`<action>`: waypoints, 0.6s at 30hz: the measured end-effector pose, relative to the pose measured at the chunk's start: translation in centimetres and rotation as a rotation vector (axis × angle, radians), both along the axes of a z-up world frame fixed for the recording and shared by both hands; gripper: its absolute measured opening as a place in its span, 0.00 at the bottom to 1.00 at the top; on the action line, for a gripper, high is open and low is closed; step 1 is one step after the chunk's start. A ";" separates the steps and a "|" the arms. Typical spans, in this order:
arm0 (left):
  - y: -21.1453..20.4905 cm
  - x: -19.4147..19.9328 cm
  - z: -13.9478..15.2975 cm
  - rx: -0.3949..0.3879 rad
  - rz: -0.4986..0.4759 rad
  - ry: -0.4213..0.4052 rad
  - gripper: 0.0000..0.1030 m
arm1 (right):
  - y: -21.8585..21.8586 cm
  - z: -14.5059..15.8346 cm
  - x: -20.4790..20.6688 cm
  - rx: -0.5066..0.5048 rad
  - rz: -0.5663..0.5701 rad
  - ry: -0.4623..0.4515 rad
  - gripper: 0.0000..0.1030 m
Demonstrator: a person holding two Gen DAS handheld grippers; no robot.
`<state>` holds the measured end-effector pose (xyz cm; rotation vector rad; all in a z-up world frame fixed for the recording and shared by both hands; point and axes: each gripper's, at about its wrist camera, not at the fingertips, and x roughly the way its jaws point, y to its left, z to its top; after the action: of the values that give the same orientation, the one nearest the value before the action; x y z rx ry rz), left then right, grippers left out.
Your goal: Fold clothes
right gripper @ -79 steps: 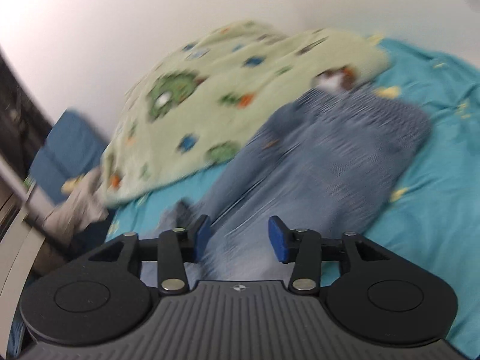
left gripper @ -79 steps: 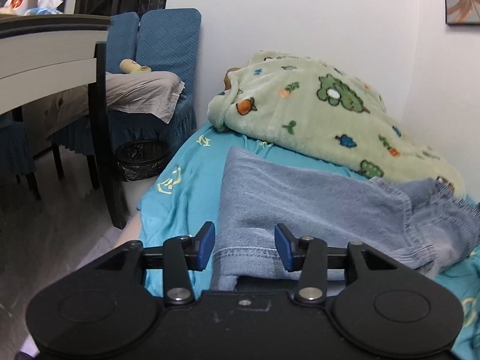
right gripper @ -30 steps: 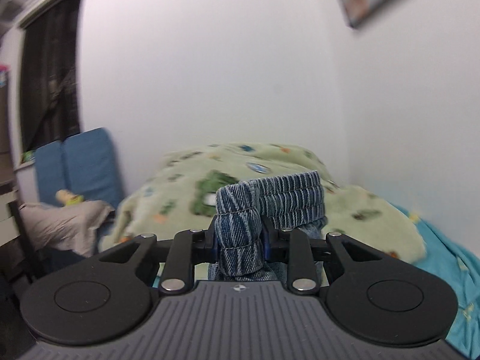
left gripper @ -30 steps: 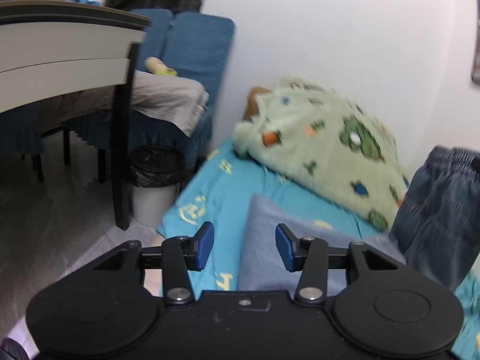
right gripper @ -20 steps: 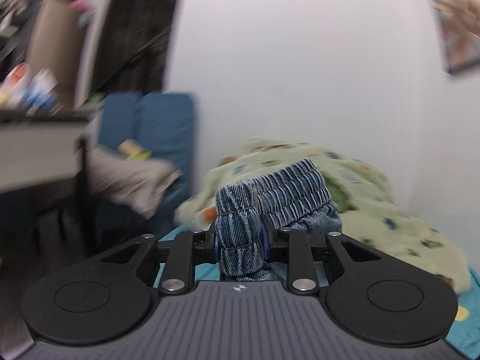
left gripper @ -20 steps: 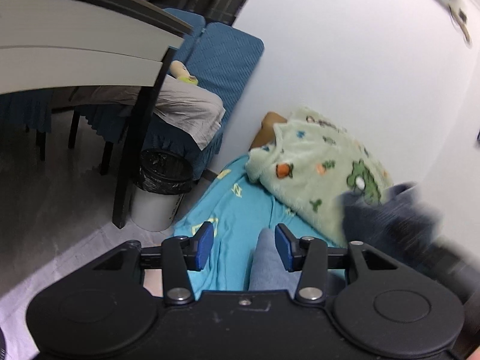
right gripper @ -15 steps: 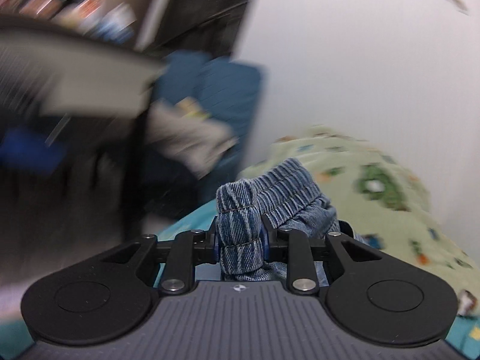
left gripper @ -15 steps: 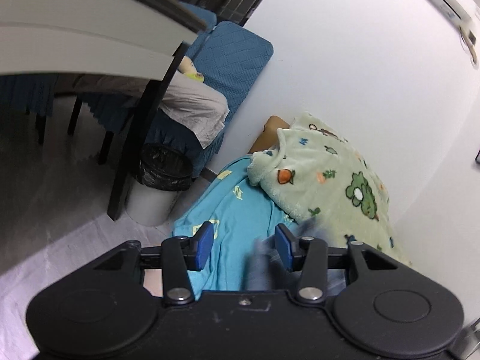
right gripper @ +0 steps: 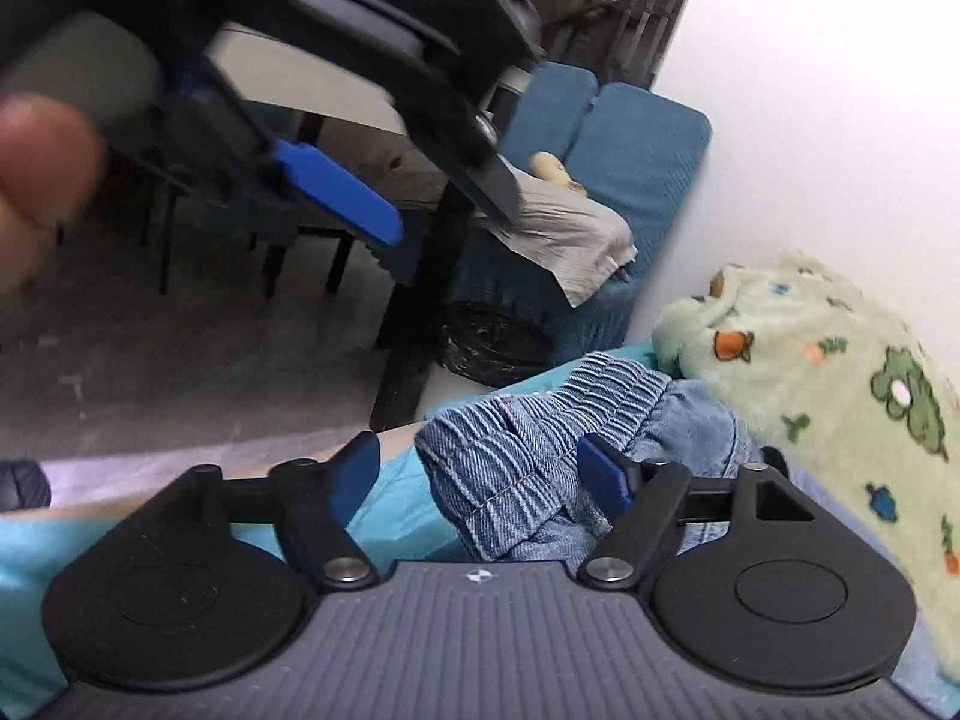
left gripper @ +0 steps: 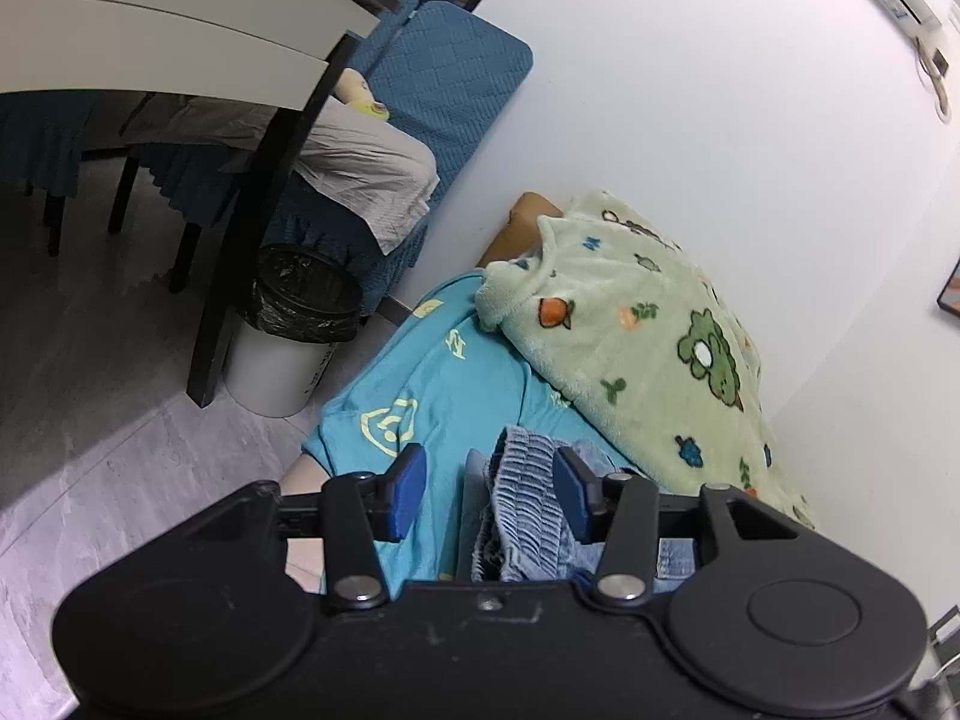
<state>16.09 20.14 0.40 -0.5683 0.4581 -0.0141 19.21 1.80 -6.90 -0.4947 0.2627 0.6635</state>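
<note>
- Turquoise bedding covers the bed (left gripper: 456, 384) that serves as the folding surface, pushed against a white wall, with grey floor beyond its near edge.
- On that sheet lie the denim shorts (right gripper: 540, 450), their gathered elastic waistband bunched at the near edge of the bed, just beside the green patterned blanket (left gripper: 648, 342).
- Half a second ago the right hand-held gripper (right gripper: 480, 474) was clamped on that waistband and carrying it through the air; its jaws have just been opening and now stand wide apart. The waistband lies between them, resting on the bed rather than pinched.
- My reading is that the waistband end has just been brought over and released, so one fold of the shorts is probably laid down; it looks rumpled and may want smoothing.
- Both fingers of the left hand-held gripper (left gripper: 486, 495) stand apart as they did a second ago, holding nothing; the waistband sits in the gap against the right-hand finger, without being squeezed.
- Only the right wrist view shows the left hand-held gripper from outside, blurred at upper left, with a thumb at the frame edge.
- Only the left wrist view shows the lined waste bin (left gripper: 288, 330) whole and the blanket's full run along the wall.
</note>
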 end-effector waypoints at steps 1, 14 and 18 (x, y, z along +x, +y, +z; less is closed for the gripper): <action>-0.2 0.1 -0.1 0.003 -0.007 0.006 0.44 | -0.6 0.4 -0.4 0.007 0.003 0.011 0.73; -3.9 2.0 -2.5 0.051 -0.056 0.122 0.44 | -18.7 3.2 -0.2 0.424 -0.489 0.100 0.71; -5.4 2.7 -3.7 0.074 -0.055 0.152 0.43 | -21.8 1.0 1.3 0.516 -0.589 0.172 0.71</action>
<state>18.75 14.73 -3.31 -0.4861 0.6202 -0.0065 20.48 -20.03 -5.85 0.1421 0.3645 0.1773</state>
